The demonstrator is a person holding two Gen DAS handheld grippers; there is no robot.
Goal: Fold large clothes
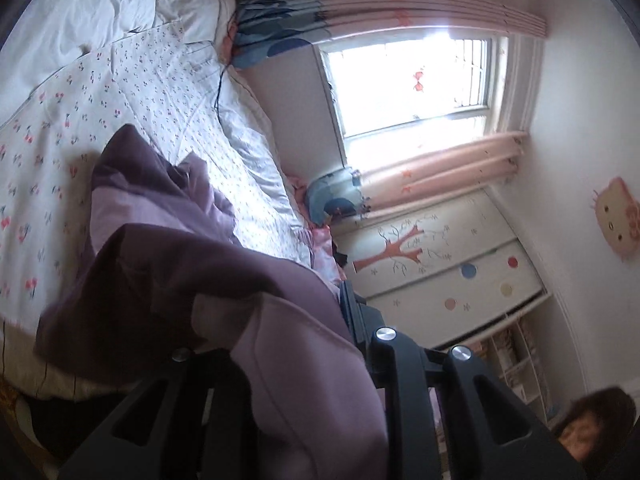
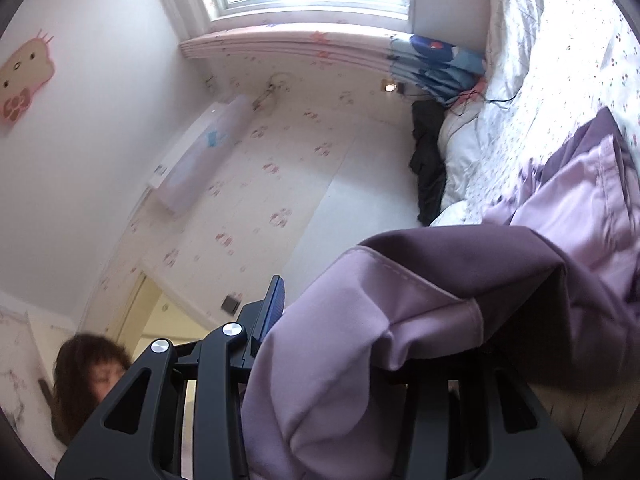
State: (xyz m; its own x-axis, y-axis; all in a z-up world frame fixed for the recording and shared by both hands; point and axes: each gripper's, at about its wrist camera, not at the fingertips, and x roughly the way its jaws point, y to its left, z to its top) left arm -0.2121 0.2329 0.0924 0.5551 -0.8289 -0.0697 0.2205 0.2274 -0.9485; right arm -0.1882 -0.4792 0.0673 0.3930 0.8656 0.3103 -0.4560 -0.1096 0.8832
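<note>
window [image 1: 412, 84]: bright daylight | curtain [image 1: 444, 172]: pink | wardrobe [image 1: 436, 264]: tree-painted | bed [image 1: 132, 92]: floral quilt

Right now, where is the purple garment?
In both wrist views the purple garment is gripped by the left gripper and right gripper, trailing onto the floral bedspread.

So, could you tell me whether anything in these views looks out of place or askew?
Nothing is damaged or spilled. The purple garment hangs bunched between the left gripper and right gripper, trailing crumpled onto the floral bedspread.
</note>
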